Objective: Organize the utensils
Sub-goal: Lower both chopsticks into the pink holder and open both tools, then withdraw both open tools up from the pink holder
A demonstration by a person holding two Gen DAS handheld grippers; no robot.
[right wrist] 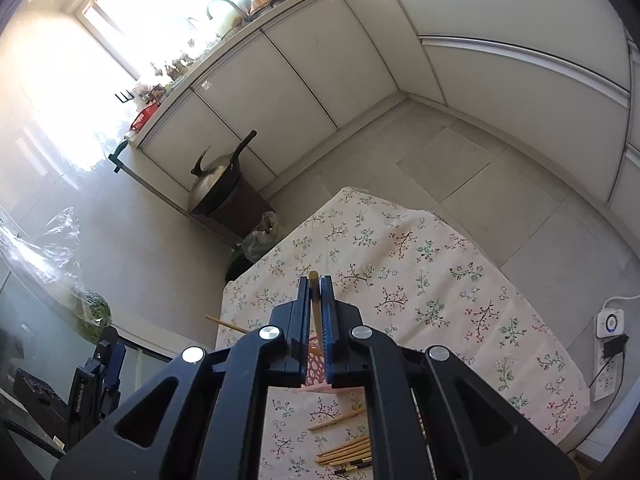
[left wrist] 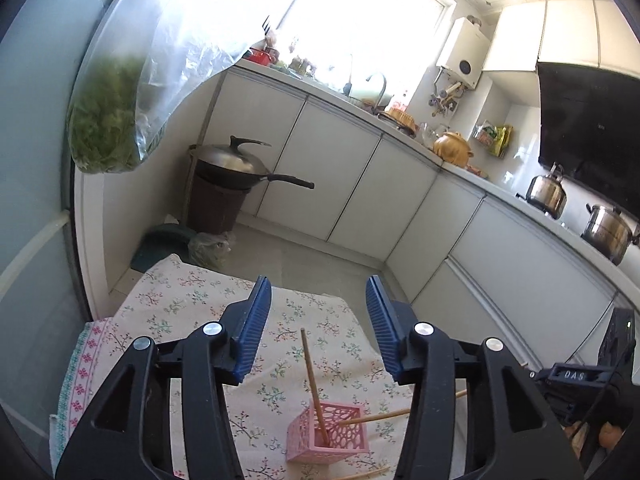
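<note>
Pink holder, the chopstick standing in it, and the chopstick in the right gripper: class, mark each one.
Pink holder (left wrist: 316,446), left wrist view, on its perforated front wall.
Standing chopstick (left wrist: 310,372), left wrist view, mid-shaft above the holder.
Gripped chopstick (right wrist: 314,278), right wrist view, on its tip above the pads.

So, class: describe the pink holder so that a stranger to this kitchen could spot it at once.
Find the floral tablecloth. Near its front edge stands the pink holder, a small square basket with lattice sides. One chopstick stands in it; the other chopsticks lie loose on the cloth.
</note>
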